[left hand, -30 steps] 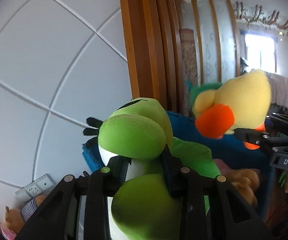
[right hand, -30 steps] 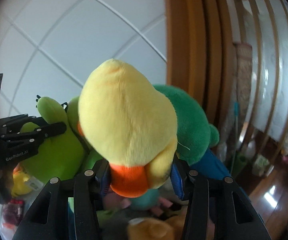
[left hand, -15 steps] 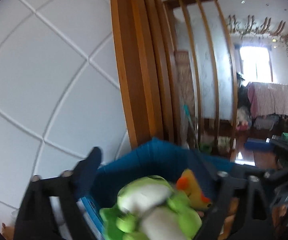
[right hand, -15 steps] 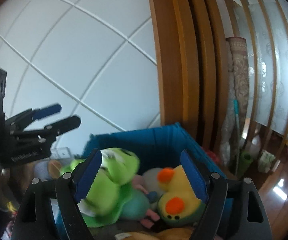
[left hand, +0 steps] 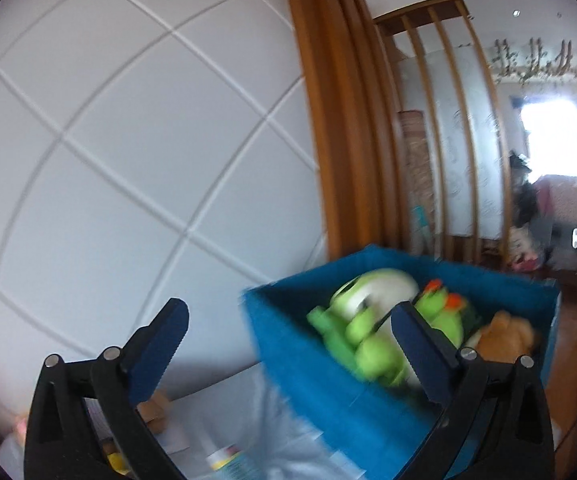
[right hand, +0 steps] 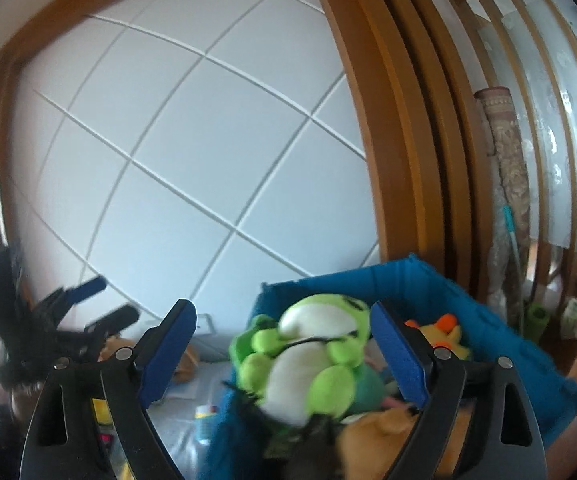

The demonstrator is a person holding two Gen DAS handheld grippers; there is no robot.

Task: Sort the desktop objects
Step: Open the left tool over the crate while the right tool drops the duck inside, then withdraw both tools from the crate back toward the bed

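Both drops done: green frog plush (right hand: 312, 356) and yellow duck plush (right hand: 444, 336), a second ago clamped, now lie in the blue bin (right hand: 488, 320), left tool (left hand: 288, 344) wide and empty, right tool (right hand: 284, 344) opening with nothing gripped, free for the table clutter.

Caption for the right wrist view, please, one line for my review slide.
Right gripper, jaws opening and holding nothing, before a blue bin where a green frog plush lies belly-up.

White panelled wall (right hand: 208, 152) beside a wooden frame (right hand: 400, 128) and slatted screen (left hand: 444, 128).
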